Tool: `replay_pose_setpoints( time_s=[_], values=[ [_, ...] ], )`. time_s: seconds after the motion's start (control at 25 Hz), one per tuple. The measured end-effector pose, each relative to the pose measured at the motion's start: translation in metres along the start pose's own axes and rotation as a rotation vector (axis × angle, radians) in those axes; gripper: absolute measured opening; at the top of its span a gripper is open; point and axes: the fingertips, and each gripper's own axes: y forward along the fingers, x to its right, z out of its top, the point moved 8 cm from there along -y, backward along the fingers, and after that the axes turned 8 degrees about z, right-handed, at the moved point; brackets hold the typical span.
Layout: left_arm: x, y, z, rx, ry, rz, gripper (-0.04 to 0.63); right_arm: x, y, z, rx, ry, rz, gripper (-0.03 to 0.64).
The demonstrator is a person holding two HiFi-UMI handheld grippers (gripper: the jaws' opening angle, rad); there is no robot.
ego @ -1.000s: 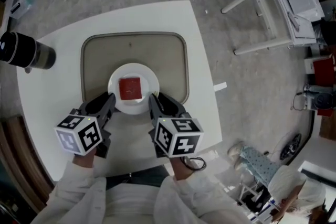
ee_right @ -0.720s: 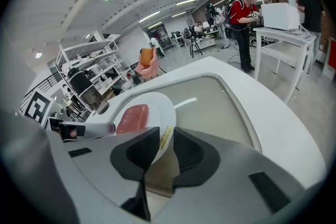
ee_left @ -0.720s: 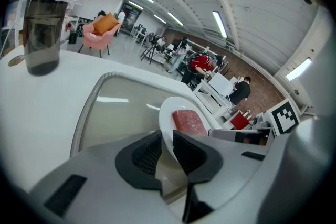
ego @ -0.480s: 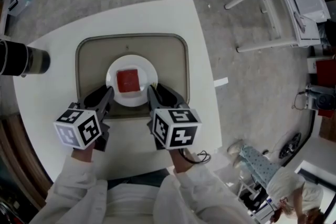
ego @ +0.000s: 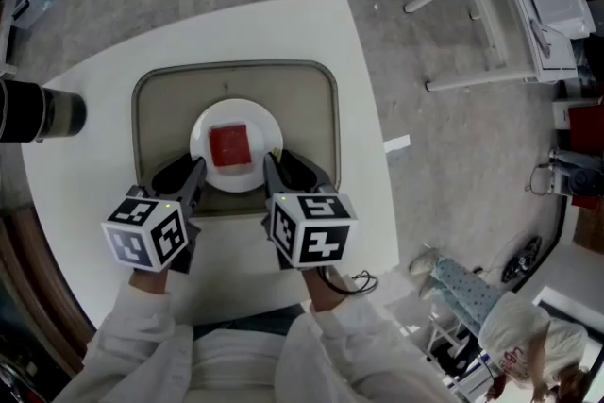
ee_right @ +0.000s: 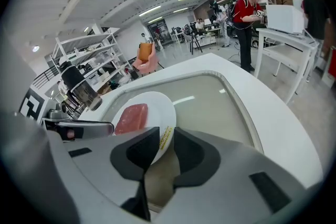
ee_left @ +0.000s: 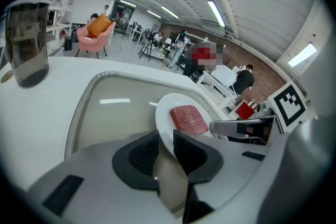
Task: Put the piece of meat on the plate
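Smoked dark tumbler [ego: 40,112] stands upright at the table's [ego: 354,61] 9 o'clock edge, well apart from the tray [ego: 307,109]; the left gripper view shows it [ee_left: 29,34] at 10 o'clock, beyond the tray's rim

Next comes the left gripper [ego: 186,173], reaching in from the near side with its marker cube [ego: 144,233] above a white sleeve [ego: 132,335]. Its own view shows the 2 dark jaws drawn close with only a narrow slot between them, and the white plate's [ee_left: 164,113] rim runs into that slot, so this claw [ee_left: 165,139] pinches the plate at about 8 o'clock on the plate as the head view shows it

The plate [ego: 203,142] sits over the near half of the beige tray, and the piece of meat [ego: 229,144], a flat red square, lies on the plate's middle, touching neither claw. It shows as a pink slab in the left gripper view [ee_left: 188,119] and again in the right one [ee_right: 132,117]

The right gripper [ego: 283,167] mirrors the left, clamped on the plate's rim at about 4 o'clock; in its own view the jaws [ee_right: 165,138] stand nearly together on the rim [ee_right: 160,105], right where a small yellow sticker [ee_right: 165,136] sits

Off the table at 2 o'clock a white frame stand [ego: 510,5] rests on the grey floor
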Motion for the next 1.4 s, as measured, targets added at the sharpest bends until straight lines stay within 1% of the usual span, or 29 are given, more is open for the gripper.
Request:
replay_pose_setpoints(
  time_s=[0.4, 0.64, 0.76, 0.92, 1.08, 1.28, 1.4],
  values=[
    [0.002, 0.001, -0.002, -0.007, 0.027, 0.032, 0.075, -0.001, 0.0, -0.002, 0.001, -0.04, 0.006, 0.089],
    [0.005, 0.0, -0.001, -0.019, 0.072, 0.065, 0.077, -0.002, 0.0, -0.001, -0.004, -0.057, 0.002, 0.089],
    [0.007, 0.001, 0.0, -0.026, 0.103, 0.08, 0.078, -0.003, -0.001, -0.001, -0.012, -0.083, -0.007, 0.089],
    [0.009, 0.001, 0.002, -0.044, 0.114, 0.087, 0.08, -0.004, -0.001, 0.002, -0.043, -0.131, -0.02, 0.091],
    [0.01, 0.001, 0.001, -0.047, 0.178, 0.113, 0.086, -0.007, 0.0, 0.003, -0.066, -0.166, -0.021, 0.094],
    [0.011, 0.0, 0.002, -0.034, 0.199, 0.116, 0.087, -0.008, -0.001, 0.002, -0.054, -0.159, -0.015, 0.094],
    [0.009, -0.004, 0.003, -0.021, 0.224, 0.138, 0.087, -0.009, -0.006, 0.001, -0.039, -0.152, -0.017, 0.094]
  ],
)
